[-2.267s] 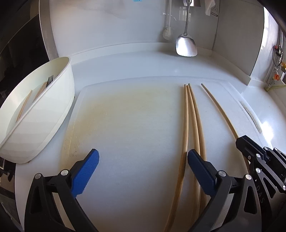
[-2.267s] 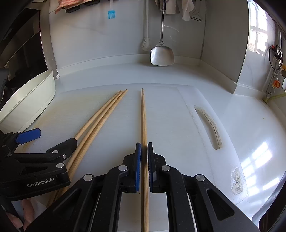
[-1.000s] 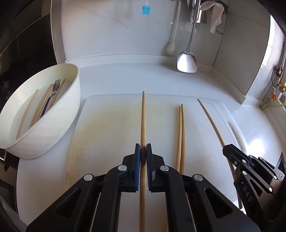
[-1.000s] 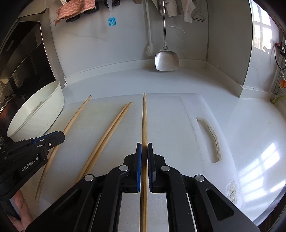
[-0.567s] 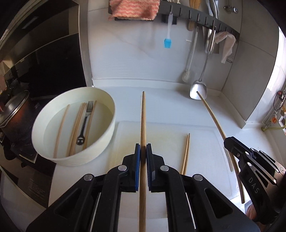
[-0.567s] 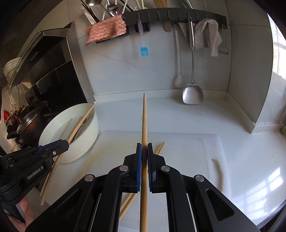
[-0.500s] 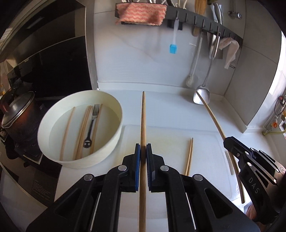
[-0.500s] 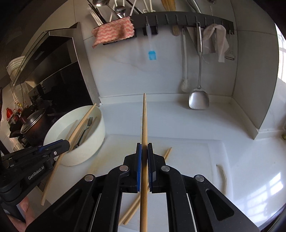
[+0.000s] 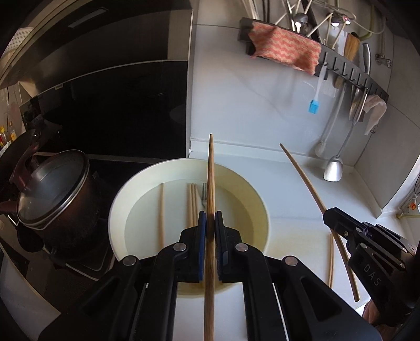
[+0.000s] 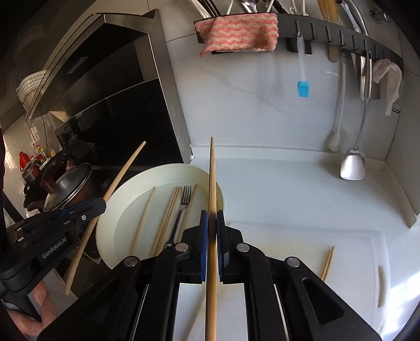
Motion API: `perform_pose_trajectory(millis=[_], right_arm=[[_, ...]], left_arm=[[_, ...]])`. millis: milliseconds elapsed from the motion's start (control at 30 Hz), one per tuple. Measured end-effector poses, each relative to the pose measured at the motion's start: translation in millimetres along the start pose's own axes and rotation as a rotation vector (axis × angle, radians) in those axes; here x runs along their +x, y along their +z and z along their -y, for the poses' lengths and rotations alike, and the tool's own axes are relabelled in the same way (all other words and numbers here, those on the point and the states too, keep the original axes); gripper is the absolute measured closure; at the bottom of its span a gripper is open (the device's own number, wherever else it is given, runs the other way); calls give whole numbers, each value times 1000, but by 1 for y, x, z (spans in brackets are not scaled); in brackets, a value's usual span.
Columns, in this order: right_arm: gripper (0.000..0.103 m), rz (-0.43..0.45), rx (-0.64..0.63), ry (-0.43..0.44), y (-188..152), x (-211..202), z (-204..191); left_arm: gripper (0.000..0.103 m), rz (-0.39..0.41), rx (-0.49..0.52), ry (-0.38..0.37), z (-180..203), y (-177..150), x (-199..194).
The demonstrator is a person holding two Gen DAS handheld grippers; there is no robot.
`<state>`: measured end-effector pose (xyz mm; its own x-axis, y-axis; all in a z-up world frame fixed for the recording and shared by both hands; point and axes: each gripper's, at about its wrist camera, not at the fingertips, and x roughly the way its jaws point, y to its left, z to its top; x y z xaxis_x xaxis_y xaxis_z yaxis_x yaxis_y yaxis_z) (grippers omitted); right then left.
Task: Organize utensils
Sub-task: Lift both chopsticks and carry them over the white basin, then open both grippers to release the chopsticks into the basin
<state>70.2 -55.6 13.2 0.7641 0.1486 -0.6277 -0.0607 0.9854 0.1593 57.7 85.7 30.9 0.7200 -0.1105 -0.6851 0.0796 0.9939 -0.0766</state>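
**Two chopsticks held above a white bowl**

Left gripper [image 9: 209, 223] clenched on a chopstick [image 9: 210, 188], blue pads pressed against both sides of the wood. Stick running straight out along the fingers, tip over the far rim of the bowl [image 9: 123, 194]. Seen from the right wrist view, same gripper [image 10: 101, 203] at the lower left, its stick [image 10: 115, 181] slanting up past the bowl's left edge, a hand [image 10: 39, 299] on the handle.

Right gripper [image 10: 212, 225] likewise clamped on a second chopstick [image 10: 212, 183], tip over the bowl's right rim. Seen from the left wrist view, that gripper [image 9: 328, 217] at the right edge, its stick [image 9: 307, 183] angling up toward the back wall.

Inside the bowl: several chopsticks [image 10: 168, 212] lying flat, one apart on the left, and a dark fork [image 10: 182, 207] beside them.

Right of the bowl, a white cutting board [image 10: 354, 251] with two more chopsticks [image 10: 327, 262] lying together on it.

Left of the bowl, a dark pot [image 9: 52, 199] with a glass lid, on the stove. On the back wall, a rack [image 10: 341, 23] with a pink cloth [image 10: 241, 31], a blue brush [image 10: 303, 88] and a metal spatula [image 10: 353, 162] hanging down to the counter.
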Motion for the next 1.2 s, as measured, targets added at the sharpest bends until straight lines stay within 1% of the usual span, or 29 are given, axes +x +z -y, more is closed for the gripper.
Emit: perform_pose_trajectory(millis=[167,267,367,533,667,767,833,1200], right_arm=[[97,-47,29,22,10,46,-36],[97,-99,43,49,13,76,-48],[97,-151,39,74,15,104,-55],[97,-240,38,115,16,143,-59],[97,-294,55,136,15,166,-57],[97,-341,80,146,11,181,-53],[97,-369,92,148,8,189,-51],[97,-462,116,164,-3,208,-55]], left_arm=[[96,-71,-20,1,-49,7,36],[96,-119,-54,-15,-66,8,58],[96,-147,-80,-30,-77,8,76],[96,-200,-135,-47,-87,4,105],[96,-250,-141,-59,-85,-1,127],[96,-287,-171,-78,-86,-5,140],[96,-305,-175,-76,-85,-8,146],[95,-371,-162,-62,-86,-13,169]])
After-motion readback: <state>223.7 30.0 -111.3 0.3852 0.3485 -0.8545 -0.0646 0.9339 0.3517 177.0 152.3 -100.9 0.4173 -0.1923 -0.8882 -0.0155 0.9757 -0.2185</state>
